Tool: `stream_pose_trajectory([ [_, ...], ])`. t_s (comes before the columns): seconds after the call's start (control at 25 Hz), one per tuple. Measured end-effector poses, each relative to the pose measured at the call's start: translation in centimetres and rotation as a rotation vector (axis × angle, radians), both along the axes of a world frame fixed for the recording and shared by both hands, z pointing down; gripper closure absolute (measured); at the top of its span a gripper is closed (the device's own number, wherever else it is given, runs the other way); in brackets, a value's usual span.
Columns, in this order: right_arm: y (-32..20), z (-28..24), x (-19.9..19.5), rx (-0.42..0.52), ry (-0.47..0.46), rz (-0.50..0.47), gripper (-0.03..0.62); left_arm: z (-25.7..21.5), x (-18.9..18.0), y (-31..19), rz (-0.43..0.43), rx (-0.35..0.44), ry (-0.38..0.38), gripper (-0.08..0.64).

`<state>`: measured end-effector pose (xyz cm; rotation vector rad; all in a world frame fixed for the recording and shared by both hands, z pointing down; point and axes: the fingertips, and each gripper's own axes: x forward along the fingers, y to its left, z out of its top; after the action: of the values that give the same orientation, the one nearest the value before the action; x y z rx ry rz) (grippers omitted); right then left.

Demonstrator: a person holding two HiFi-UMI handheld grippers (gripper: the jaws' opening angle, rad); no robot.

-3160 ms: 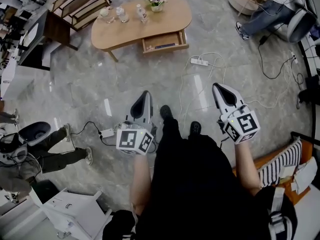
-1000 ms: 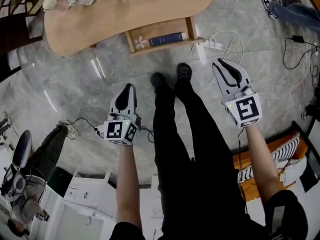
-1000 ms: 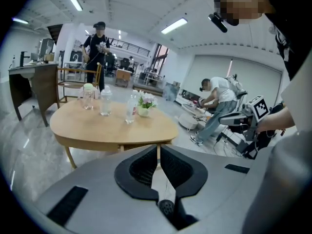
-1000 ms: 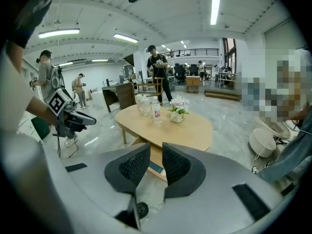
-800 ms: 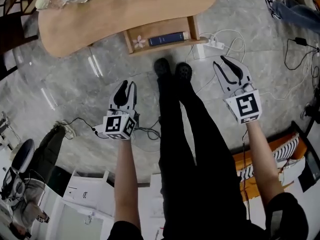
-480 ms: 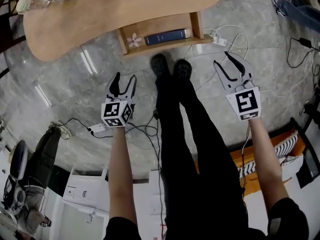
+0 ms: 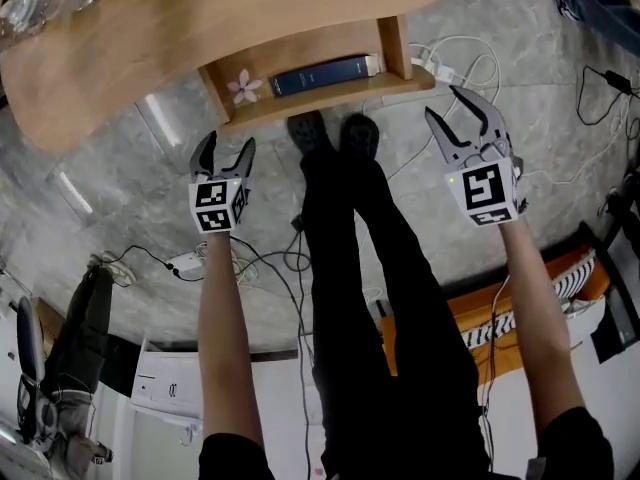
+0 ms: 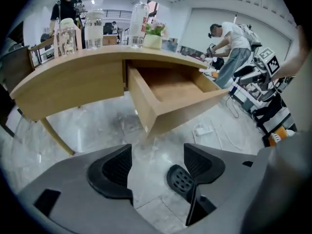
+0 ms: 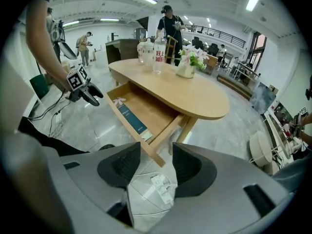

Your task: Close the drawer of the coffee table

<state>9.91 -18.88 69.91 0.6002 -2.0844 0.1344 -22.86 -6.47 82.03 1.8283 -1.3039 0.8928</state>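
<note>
The wooden coffee table (image 7: 200, 18) fills the top of the head view, and its drawer (image 7: 305, 93) stands pulled out toward me. Inside lie a dark blue book (image 7: 320, 72) and a pink flower (image 7: 243, 90). My left gripper (image 7: 226, 146) hangs just before the drawer's left front corner, its jaws opening with nothing between them. My right gripper (image 7: 450, 110) sits off the drawer's right corner, jaws also opening and empty. The left gripper view has the drawer (image 8: 170, 94) ahead of the left gripper (image 8: 158, 165). In the right gripper view the drawer (image 9: 141, 113) and book (image 9: 131, 119) lie beyond the right gripper (image 9: 156, 165).
My shoes (image 7: 330, 133) stand right at the drawer front. A white power strip (image 7: 447, 73) and cables lie on the marble floor at right. Bottles (image 8: 139, 18) and a flower pot (image 8: 153, 35) stand on the table. Other people work in the room behind.
Both grippers have dropped toward the drawer front and their jaws have gone from shut to wide apart. The table has come much closer in the head view.
</note>
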Motion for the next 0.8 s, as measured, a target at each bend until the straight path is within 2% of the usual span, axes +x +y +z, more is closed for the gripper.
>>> stream_pose_trajectory([
  [0.32, -0.8, 6.4, 1.1, -0.01, 0.162, -0.033, 0.423, 4.1, 0.6, -2.8, 0.104, -0.018, -0.027, 0.229],
  [0.52, -1.3, 8.5, 0.8, -0.001, 0.189, -0.045, 0.423, 5.2, 1.1, -4.7, 0.135, 0.005, -0.039, 0.233],
  [0.6, -1.2, 8.7, 0.6, 0.008, 0.191, -0.049, 0.426, 5.0, 1.3, -5.4, 0.143, 0.02, -0.052, 0.264],
  [0.8, -0.9, 8.6, 0.8, 0.044, 0.218, -0.058, 0.449, 4.7, 1.4, -5.4, 0.147, 0.022, -0.047, 0.287],
])
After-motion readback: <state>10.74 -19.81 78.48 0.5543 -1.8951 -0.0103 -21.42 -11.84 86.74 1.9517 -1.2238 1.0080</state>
